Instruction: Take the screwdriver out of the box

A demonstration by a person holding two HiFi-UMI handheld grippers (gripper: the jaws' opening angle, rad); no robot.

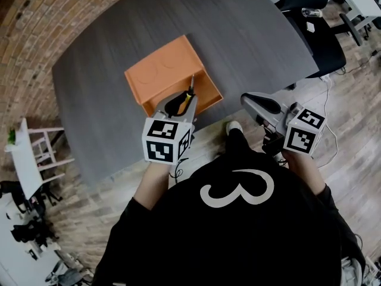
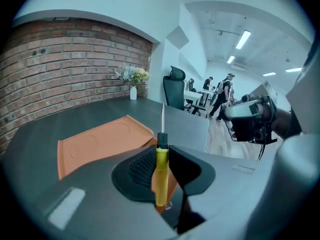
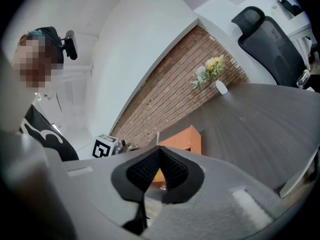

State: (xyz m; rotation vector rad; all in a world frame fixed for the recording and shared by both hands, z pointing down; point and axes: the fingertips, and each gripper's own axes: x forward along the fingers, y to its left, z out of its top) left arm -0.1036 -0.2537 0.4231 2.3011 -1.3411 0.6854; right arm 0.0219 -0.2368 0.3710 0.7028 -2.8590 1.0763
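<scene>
A screwdriver point(image 2: 161, 174) with a yellow handle, black collar and thin metal shaft stands upright between the pads of my left gripper point(image 2: 162, 171), which is shut on the handle. In the head view that left gripper point(image 1: 180, 103) holds the screwdriver point(image 1: 187, 98) over the near edge of the orange box point(image 1: 164, 73), its shaft pointing away from me. The orange box point(image 2: 97, 145) lies below and behind the tool. My right gripper point(image 1: 249, 99) hovers off the table's right corner, jaws shut with nothing held. In its own view the right gripper point(image 3: 159, 150) looks towards the box point(image 3: 189, 138).
The box rests on a dark grey table point(image 1: 250, 40) against a brick wall point(image 1: 30, 34). A vase of flowers point(image 2: 133, 90) stands at the far end. A black office chair point(image 1: 315, 22) is beyond the table's right side, and white shelves point(image 1: 33, 159) stand at left.
</scene>
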